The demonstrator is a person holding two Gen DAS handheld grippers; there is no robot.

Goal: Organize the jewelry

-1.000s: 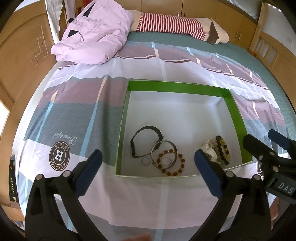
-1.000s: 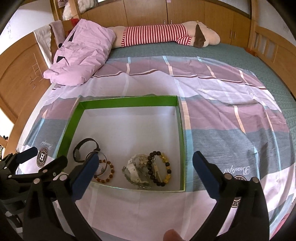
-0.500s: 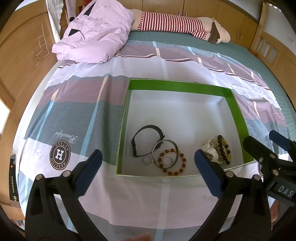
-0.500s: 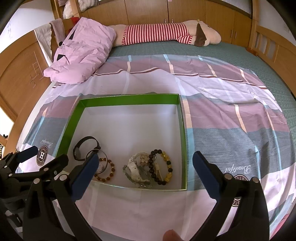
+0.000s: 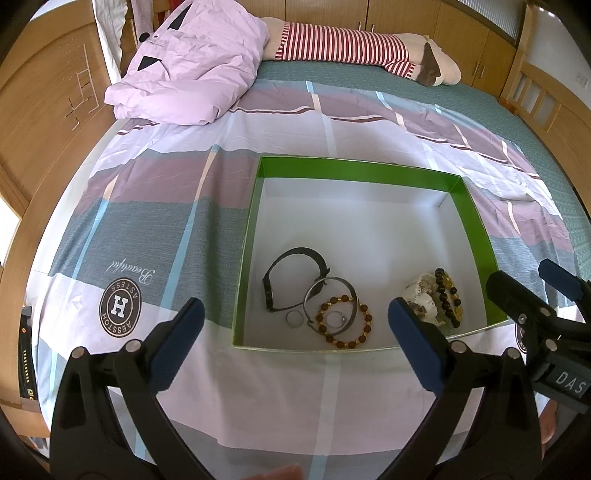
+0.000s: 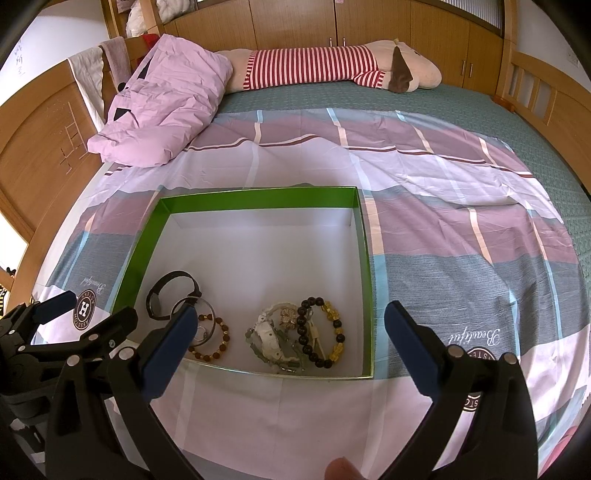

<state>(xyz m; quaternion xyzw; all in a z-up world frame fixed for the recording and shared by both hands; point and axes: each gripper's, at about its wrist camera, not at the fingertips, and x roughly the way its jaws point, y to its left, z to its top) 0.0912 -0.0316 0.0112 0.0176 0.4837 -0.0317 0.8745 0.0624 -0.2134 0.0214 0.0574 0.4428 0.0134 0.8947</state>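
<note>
Striped bedsheet [image 6: 424, 192] over a bed; wooden cabinets [image 6: 295, 22] behind, perhaps wardrobes; both grippers [image 5: 295, 328] [image 6: 288, 332] spread, empty.

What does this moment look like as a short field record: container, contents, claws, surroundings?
container: green box, white inside, open, on a plaid bedsheet
contents left: black band, metal bangle, brown bead bracelet, small ring
contents right: black-and-yellow bead bracelet beside a pale tangled heap
left claw: open, empty, short of the box
right claw: open, empty
surroundings: pink duvet, striped plush toy
</note>
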